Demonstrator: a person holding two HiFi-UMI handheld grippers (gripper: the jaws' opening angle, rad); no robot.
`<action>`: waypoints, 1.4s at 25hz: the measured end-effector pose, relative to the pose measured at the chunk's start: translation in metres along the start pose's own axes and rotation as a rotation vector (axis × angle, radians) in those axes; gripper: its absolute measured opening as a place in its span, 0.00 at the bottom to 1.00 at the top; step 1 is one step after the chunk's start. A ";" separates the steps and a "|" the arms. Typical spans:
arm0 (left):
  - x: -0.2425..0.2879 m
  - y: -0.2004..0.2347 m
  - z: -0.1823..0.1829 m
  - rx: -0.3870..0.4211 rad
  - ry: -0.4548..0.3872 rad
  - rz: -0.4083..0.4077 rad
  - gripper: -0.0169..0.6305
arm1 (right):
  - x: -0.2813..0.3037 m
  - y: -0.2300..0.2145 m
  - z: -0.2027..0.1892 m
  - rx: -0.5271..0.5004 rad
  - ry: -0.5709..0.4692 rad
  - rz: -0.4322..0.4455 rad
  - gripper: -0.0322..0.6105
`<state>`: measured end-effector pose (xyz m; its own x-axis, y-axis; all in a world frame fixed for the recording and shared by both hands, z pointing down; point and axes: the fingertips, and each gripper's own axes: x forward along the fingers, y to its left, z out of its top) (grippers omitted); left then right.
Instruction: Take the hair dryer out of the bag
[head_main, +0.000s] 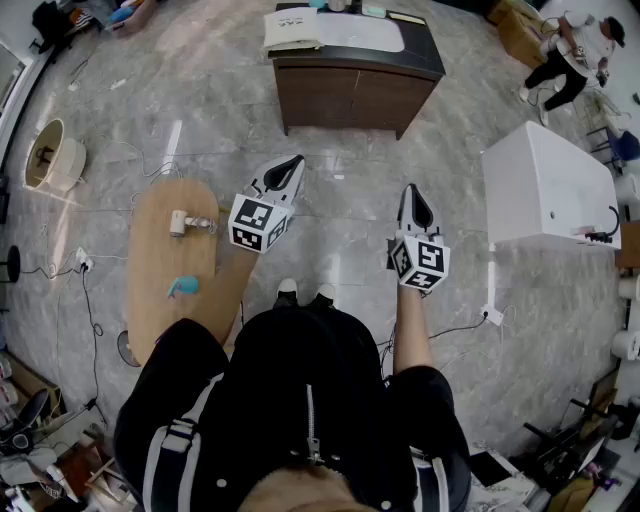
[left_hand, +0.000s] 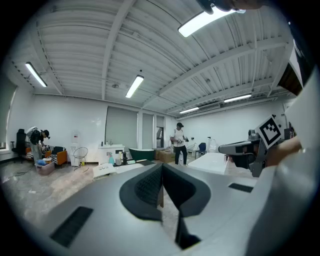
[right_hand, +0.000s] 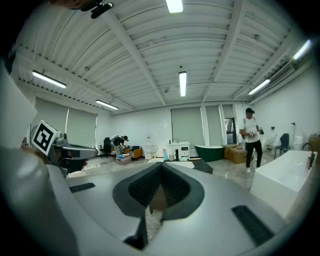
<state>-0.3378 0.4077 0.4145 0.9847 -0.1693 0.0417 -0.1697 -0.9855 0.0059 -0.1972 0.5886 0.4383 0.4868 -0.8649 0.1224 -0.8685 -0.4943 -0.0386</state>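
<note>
Two claws: left claw (head_main: 289, 167), right claw (head_main: 412, 197), both pressed together, empty, over floor (head_main: 340, 215). Head view alone shows oval tabletop (head_main: 158, 262) bearing two small things: white thing (head_main: 190, 222), teal thing (head_main: 183, 287); hair dryer unidentifiable. Claw views alone show ceiling lamps (left_hand: 134, 86).

On the oval tabletop (head_main: 160, 250), a small pale object (head_main: 188, 222) and a teal object (head_main: 183, 288) are being shown too small to be named. The tabletop's near end is being covered by the person's shoulder (head_main: 170, 385), and part of its right edge by the left gripper (head_main: 292, 165). The dark desk (head_main: 355, 85) is being cut off by the top edge of the head view. The shoes (head_main: 305, 292) are being hidden but for their toes.
</note>
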 end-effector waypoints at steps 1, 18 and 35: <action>-0.002 0.001 -0.001 0.000 0.004 0.001 0.06 | -0.001 0.001 0.001 0.001 0.000 0.002 0.06; -0.012 0.009 -0.009 -0.030 0.025 0.017 0.38 | 0.006 0.013 -0.004 0.008 0.000 0.072 0.32; -0.017 0.013 -0.013 -0.044 0.025 0.144 0.45 | 0.029 0.006 -0.012 -0.016 0.026 0.168 0.44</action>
<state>-0.3574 0.3979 0.4271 0.9487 -0.3083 0.0705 -0.3116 -0.9493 0.0413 -0.1892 0.5619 0.4540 0.3324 -0.9325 0.1410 -0.9389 -0.3414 -0.0447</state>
